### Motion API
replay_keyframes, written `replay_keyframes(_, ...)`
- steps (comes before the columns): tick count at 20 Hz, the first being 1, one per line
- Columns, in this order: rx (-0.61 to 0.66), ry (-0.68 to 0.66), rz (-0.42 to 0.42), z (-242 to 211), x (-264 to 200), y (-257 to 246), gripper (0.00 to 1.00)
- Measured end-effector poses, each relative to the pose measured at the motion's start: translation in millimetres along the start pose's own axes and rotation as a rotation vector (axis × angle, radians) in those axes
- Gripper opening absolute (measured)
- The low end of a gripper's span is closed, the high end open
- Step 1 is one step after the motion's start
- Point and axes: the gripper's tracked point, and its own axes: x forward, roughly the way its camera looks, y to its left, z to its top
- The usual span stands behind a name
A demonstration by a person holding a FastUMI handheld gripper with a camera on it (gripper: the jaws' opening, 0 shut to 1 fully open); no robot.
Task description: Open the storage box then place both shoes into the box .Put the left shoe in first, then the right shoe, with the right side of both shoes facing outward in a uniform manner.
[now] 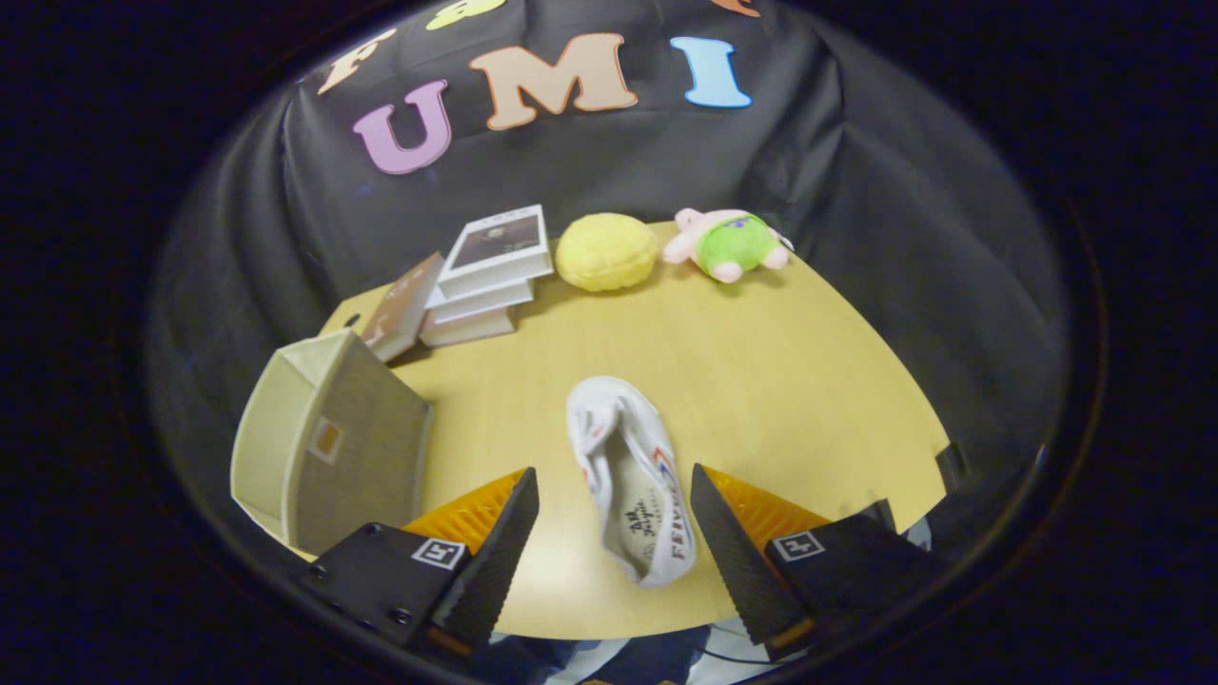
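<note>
The tongs [614, 495] stand wide open, gripping nothing, above the pale wooden tabletop [790, 381]. A white canvas slip-on shoe [633, 480] lies between the fingers, opening upward, heel nearest. The beige fabric storage box [324, 442] sits left of the fingers at the tabletop's edge, partly cut off; its inside is hidden. Bare tabletop spreads to the right. Beyond lie stacked white books [485, 276], a yellow plush ball [606, 250] and a pink-and-green plush toy [731, 244].

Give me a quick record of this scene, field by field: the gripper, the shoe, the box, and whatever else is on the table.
gripper: open, fingers either side of the shoe, not pressing it
white shoe: on the wooden table, opening facing up
storage box: left of the fingers
stack of books: far side
yellow plush ball: beside the books
pig plush toy: right of the ball
</note>
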Motion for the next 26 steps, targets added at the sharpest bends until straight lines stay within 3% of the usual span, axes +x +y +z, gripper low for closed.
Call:
replay_keyframes(6,-0.002,0.064,-0.063,-28.8,52.2,-32.9,0.95)
replay_keyframes(11,0.086,0.064,-0.054,-27.5,80.3,-37.8,0.74)
replay_keyframes(17,0.044,0.071,-0.02,-26.9,96.3,-24.7,0.5)
replay_keyframes(23,0.02,0.084,-0.111,-31.9,105.1,-37.2,0.23)
replay_keyframes(24,0.026,0.089,-0.126,-31.7,105.3,-40.5,0.11)
replay_keyframes(26,0.035,0.093,-0.113,-31.1,104.1,-37.0,0.08)
